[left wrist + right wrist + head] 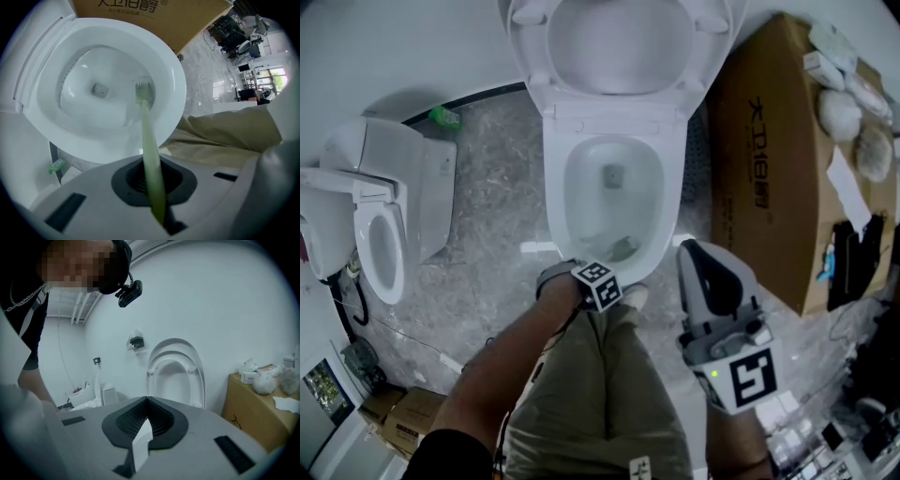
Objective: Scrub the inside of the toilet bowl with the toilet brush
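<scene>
The left gripper [579, 268] [151, 165] is hanging over the front rim of the white ceramic toilet bowl [557, 192] [174, 80], its jaws clamping narrow on the pale green plastic handle of the toilet brush [147, 136]. The handle is reaching down into the bowl, and the brush's bristled head [143, 89] is resting against the inner wall, to the right of the drain opening. The right gripper [697, 259] [146, 399] is hovering off to the right of the bowl, pointing up at the raised white seat and lid [174, 358] [619, 94]. Its jaws are pressing together at the tips, and a small white sliver, too unclear to name, is showing low between them. A brown cardboard box [769, 159] is lying just beside the toilet
</scene>
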`<action>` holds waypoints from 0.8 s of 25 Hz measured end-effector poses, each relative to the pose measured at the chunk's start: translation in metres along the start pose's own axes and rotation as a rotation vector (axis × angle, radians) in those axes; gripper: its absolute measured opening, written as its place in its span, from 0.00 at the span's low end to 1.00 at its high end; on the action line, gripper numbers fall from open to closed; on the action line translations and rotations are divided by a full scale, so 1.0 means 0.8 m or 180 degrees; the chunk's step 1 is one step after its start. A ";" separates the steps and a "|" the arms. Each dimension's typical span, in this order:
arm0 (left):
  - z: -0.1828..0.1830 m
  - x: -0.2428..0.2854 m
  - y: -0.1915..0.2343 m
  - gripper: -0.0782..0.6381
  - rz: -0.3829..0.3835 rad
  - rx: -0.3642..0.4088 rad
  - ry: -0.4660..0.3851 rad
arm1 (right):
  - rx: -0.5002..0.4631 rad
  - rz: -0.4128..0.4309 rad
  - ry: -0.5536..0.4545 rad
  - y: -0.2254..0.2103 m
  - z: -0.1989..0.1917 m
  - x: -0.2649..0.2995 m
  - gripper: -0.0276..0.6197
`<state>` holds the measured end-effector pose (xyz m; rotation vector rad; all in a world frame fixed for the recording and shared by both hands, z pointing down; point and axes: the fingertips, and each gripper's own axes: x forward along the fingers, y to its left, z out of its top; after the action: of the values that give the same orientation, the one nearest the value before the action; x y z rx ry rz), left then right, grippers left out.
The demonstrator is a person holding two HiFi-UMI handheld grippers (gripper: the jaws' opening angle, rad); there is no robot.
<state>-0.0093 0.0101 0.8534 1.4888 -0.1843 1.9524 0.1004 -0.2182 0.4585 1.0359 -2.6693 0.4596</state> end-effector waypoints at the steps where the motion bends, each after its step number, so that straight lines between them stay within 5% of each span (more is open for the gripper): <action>1: -0.004 0.002 0.003 0.11 0.0015 0.0006 0.0031 | 0.0004 0.0000 -0.0003 0.001 0.000 0.002 0.05; 20: -0.045 -0.007 0.105 0.11 0.0272 -0.0109 0.0172 | 0.0116 -0.0067 0.0078 0.006 -0.009 0.043 0.05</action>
<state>-0.0859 -0.0393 0.8594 1.4254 -0.2602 2.0444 0.0736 -0.2333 0.4753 1.0604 -2.6353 0.5151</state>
